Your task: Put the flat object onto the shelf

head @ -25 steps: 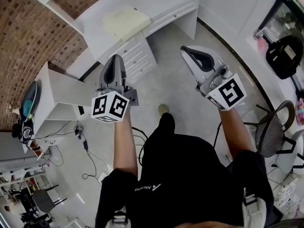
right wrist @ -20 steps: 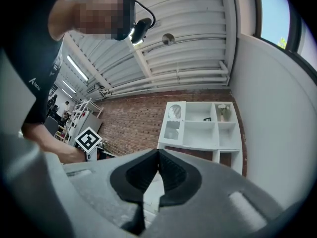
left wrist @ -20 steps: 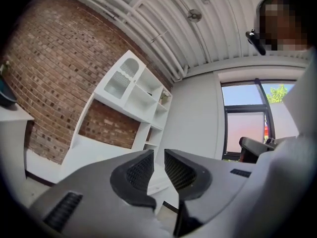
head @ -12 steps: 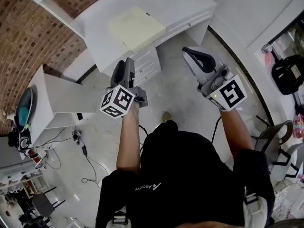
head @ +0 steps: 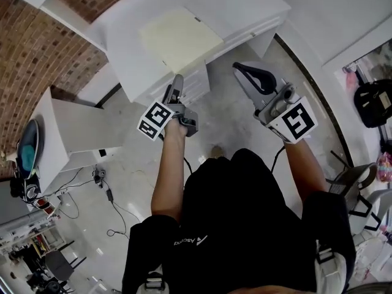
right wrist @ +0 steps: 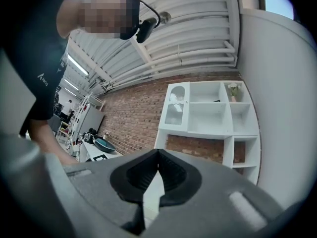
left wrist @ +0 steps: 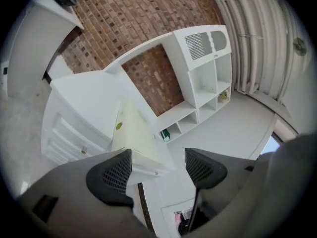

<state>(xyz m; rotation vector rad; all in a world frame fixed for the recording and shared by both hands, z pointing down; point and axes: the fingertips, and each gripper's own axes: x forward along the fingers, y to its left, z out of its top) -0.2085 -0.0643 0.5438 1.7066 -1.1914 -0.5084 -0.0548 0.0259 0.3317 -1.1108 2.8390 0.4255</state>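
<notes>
The flat object (head: 180, 38) is a pale cream board lying on the white desk (head: 131, 54). My left gripper (head: 177, 81) is turned on its side just short of the desk's front edge. Its jaws are opening and nothing is pressed between them. In the left gripper view the flat object (left wrist: 130, 130) shows edge-on beyond the left gripper (left wrist: 156, 167), and the white shelf unit (left wrist: 203, 78) stands behind the desk. My right gripper (head: 245, 71) hovers over the floor to the right of the desk, shut and empty. From the right gripper (right wrist: 157, 155) the shelf unit (right wrist: 208, 113) is seen against the brick wall.
A low white side table (head: 73, 127) at the left carries a teal bowl (head: 27, 143). Cables (head: 110, 192) lie on the floor beside it. A chair (head: 355, 176) and a black bag (head: 373, 94) stand at the right. The desk has drawers (head: 193, 84) facing me.
The view has come closer to the desk. My left gripper has moved forward to the desk's edge, rolled onto its side and opened its jaws. The right gripper has stayed shut.
</notes>
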